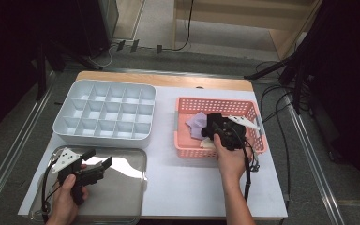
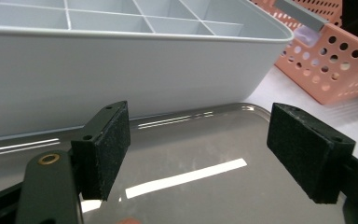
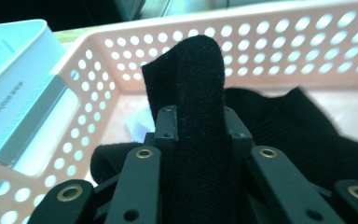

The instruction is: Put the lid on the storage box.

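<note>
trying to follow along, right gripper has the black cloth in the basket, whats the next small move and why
Probably lift straight up: the right gripper is shut on a fold of the black cloth, the rest of which lies inside the pink basket, so it must clear the walls first.

Grey floor [image 1: 168,28] surrounds the white-topped bench [image 1: 192,183]; black cables [image 1: 281,136] trail along its right edge, pale wooden furniture [image 1: 243,14] behind.

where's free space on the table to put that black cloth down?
Bare tabletop between the clear lid and the pink basket, running to the near edge. The grey divider tray has empty cells. The lid's right half is bare. Crowded: inside the basket, where the right claw pinches the black cloth beside a purple cloth. The left claw hovers open over the lid.
</note>
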The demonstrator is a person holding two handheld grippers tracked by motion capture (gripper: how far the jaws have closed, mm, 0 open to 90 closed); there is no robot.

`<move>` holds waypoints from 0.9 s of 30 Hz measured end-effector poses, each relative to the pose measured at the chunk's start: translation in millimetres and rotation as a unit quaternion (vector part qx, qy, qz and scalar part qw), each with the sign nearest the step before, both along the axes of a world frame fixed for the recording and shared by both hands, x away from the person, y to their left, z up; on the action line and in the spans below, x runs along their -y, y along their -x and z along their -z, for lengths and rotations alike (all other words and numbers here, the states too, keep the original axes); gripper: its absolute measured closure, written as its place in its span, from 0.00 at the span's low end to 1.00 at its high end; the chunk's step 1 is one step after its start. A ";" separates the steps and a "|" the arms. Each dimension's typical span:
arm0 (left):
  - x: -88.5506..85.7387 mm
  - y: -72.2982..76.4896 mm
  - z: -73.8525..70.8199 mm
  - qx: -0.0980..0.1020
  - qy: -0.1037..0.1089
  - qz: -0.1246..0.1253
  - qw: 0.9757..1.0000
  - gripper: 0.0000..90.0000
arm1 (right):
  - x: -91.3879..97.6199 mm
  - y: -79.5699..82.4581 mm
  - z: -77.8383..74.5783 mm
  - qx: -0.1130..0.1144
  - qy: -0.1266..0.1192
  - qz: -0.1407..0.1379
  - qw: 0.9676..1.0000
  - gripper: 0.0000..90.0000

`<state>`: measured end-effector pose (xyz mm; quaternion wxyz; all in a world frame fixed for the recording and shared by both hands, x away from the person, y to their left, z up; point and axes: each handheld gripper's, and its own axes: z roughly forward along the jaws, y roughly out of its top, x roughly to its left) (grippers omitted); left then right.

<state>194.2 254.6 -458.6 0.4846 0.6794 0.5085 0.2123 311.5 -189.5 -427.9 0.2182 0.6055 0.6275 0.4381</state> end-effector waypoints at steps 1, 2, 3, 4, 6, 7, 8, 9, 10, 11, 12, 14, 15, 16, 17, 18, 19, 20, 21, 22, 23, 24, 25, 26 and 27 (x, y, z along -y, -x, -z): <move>1.9 0.4 -0.2 0.004 0.000 0.000 1.000 0.25 | 0.4 1.5 0.3 0.014 -0.004 -0.002 1.000 0.82; 3.6 0.6 -0.6 0.006 0.004 0.000 1.000 0.25 | 0.7 2.8 1.0 0.025 -0.009 -0.005 1.000 0.82; 5.2 0.8 -1.1 0.009 0.010 0.004 1.000 0.25 | 0.8 4.1 1.8 0.035 -0.009 -0.006 0.999 0.82; 7.2 1.1 -1.4 0.014 0.013 0.008 1.000 0.24 | 0.8 5.6 2.5 0.043 -0.009 -0.007 0.999 0.82; 12.6 2.2 -2.2 0.019 0.013 0.012 1.000 0.24 | 1.4 8.5 3.3 0.062 -0.012 -0.011 0.998 0.82; 15.8 3.0 -2.7 0.021 0.011 0.015 1.000 0.24 | 1.6 10.2 3.5 0.071 -0.012 -0.012 0.997 0.82; 19.5 3.7 -2.9 0.021 0.009 0.020 1.000 0.24 | 2.0 12.2 3.5 0.080 -0.015 -0.012 0.997 0.82; 23.8 4.2 -2.9 0.021 0.007 0.024 0.999 0.24 | 2.7 14.1 3.2 0.086 -0.015 -0.013 0.996 0.82; 28.2 4.4 -2.9 0.019 0.005 0.027 0.999 0.24 | 3.0 15.7 2.8 0.091 -0.014 -0.013 0.996 0.82; 32.4 4.3 -2.9 0.017 0.005 0.030 0.999 0.24 | 3.3 17.0 2.8 0.095 -0.011 -0.013 0.995 0.82; 36.4 4.4 -3.1 0.016 0.006 0.033 0.999 0.24 | 4.0 17.4 2.9 0.097 -0.011 -0.014 0.995 0.82; 43.6 4.3 -4.4 0.016 -0.001 0.042 0.999 0.24 | 6.1 18.1 2.8 0.099 -0.020 -0.016 0.995 0.82; 46.7 3.7 -5.3 0.016 -0.005 0.046 0.999 0.24 | 6.8 18.8 2.8 0.102 -0.022 -0.014 0.994 0.82; 50.4 2.6 -6.1 0.017 -0.007 0.049 0.999 0.24 | 7.1 19.4 3.1 0.105 -0.020 -0.014 0.994 0.82; 52.4 1.5 -6.5 0.015 -0.008 0.050 0.999 0.24 | 6.9 20.2 3.9 0.106 -0.016 -0.016 0.994 0.82; 55.0 -0.4 -7.1 0.013 -0.007 0.049 0.999 0.24 | 6.5 20.9 4.6 0.109 -0.015 -0.020 0.994 0.82; 57.7 -1.9 -8.0 0.013 -0.005 0.049 0.999 0.24 | 5.8 21.9 5.2 0.111 -0.012 -0.022 0.993 0.82; 60.6 -3.3 -8.9 0.012 -0.001 0.050 0.999 0.24 | 5.2 22.8 5.4 0.116 -0.007 -0.024 0.993 0.81; 64.0 -4.3 -9.8 0.012 0.004 0.052 0.999 0.24 | 4.7 23.4 5.4 0.121 -0.006 -0.026 0.992 0.81; 67.4 -4.7 -10.5 0.014 0.008 0.054 0.998 0.24 | 4.2 24.0 4.9 0.122 -0.009 -0.028 0.992 0.81; 70.6 -5.0 -10.9 0.014 0.010 0.058 0.998 0.24 | 3.9 24.4 4.2 0.123 -0.012 -0.030 0.992 0.81; 73.7 -5.1 -10.6 0.015 0.011 0.059 0.998 0.24 | 3.4 24.6 3.4 0.124 -0.013 -0.033 0.992 0.81; 76.6 -5.0 -9.6 0.014 0.011 0.062 0.998 0.24 | 2.7 25.0 2.4 0.124 -0.014 -0.034 0.992 0.81; 79.1 -4.4 -8.1 0.012 0.009 0.065 0.998 0.24 | 2.3 25.5 1.5 0.127 -0.015 -0.036 0.991 0.81; 81.3 -3.9 -6.3 0.012 0.004 0.067 0.998 0.24 | 1.6 26.3 0.4 0.129 -0.018 -0.037 0.991 0.81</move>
